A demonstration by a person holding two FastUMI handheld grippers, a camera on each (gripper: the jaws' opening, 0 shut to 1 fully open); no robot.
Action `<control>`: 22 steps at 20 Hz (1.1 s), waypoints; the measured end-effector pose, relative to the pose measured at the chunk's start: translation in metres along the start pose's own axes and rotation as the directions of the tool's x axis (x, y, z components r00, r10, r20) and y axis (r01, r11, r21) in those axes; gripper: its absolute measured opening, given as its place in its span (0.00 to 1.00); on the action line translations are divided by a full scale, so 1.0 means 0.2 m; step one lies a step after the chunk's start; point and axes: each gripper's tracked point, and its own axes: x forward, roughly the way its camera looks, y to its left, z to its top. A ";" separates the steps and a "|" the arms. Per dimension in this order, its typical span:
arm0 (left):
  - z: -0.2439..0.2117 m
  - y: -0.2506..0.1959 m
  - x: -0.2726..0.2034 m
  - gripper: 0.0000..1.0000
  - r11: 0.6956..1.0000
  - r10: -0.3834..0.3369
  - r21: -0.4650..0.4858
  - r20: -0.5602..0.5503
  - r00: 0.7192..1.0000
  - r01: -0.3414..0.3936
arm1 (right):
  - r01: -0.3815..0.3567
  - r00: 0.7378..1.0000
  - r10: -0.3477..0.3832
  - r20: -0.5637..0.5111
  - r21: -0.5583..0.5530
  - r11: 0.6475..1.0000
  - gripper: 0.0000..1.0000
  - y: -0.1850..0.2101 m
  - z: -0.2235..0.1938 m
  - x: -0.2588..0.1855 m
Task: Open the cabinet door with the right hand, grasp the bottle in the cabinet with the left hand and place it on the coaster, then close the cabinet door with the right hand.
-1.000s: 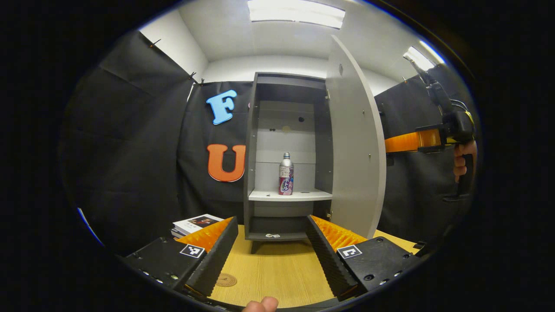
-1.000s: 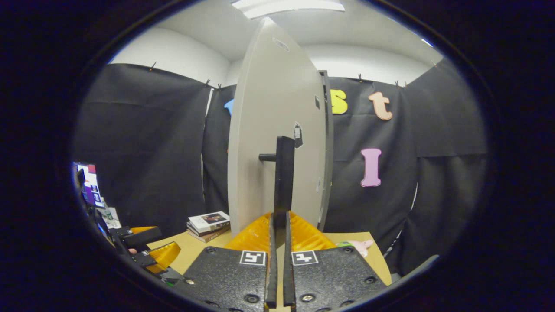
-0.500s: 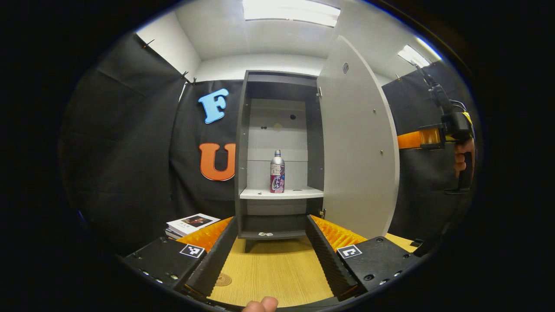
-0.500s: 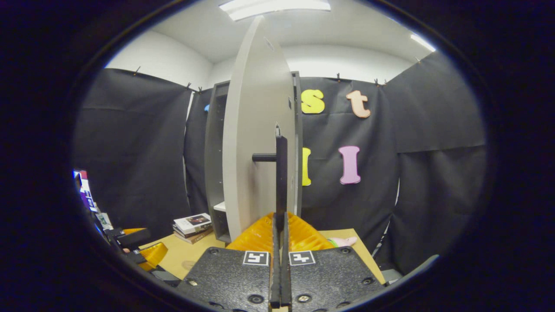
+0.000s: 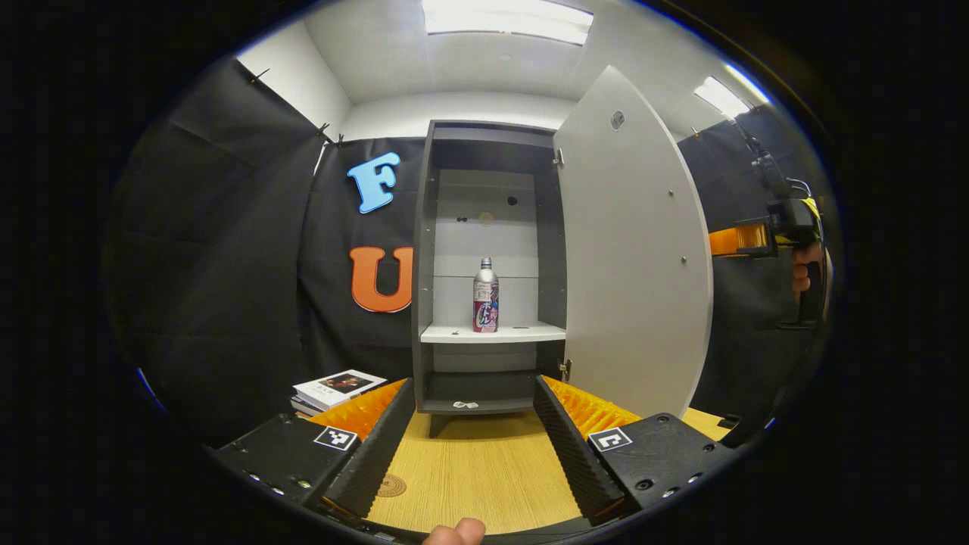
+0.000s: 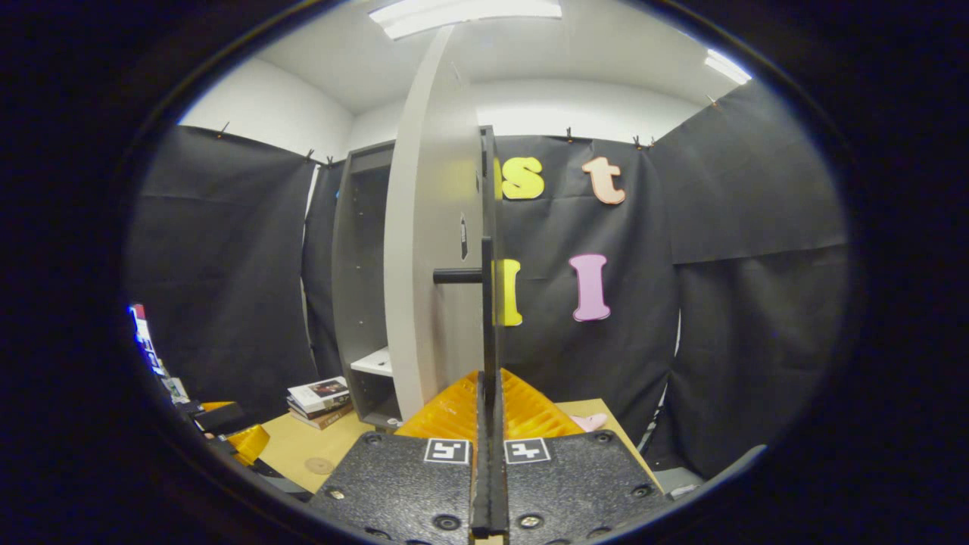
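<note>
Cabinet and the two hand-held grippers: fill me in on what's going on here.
A person holds a gripper in each hand. The right hand-held gripper is shut on the black door handle, and the cabinet door stands wide open. The bottle stands upright on the cabinet's middle shelf. The left hand-held gripper is open above the table, aimed at the cabinet, with the coaster lying on the table near it.

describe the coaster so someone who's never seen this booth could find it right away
Start at the tall grey cabinet standing with its door open at the back of the wooden table. Come forward over the bare wood toward the near edge: the coaster is the small round brown disc lying flat there, beside a finger of the left gripper. Unlike the stacked books left of the cabinet, it is round and thin.
</note>
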 end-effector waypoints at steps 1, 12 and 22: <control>0.00 0.00 0.00 0.95 1.000 0.002 0.003 0.000 1.000 -0.002 | 0.012 1.000 -0.012 0.003 -0.010 1.000 0.04 -0.01 0.00 0.00; 0.00 -0.04 0.02 0.95 1.000 0.013 0.000 -0.004 1.000 -0.013 | 0.050 0.999 -0.051 -0.009 -0.006 0.999 0.42 -0.10 -0.14 -0.16; 0.22 -0.09 0.40 0.95 0.999 -0.031 0.015 0.047 0.998 0.030 | 0.066 0.998 -0.066 0.006 0.034 0.997 0.81 -0.20 -0.16 -0.15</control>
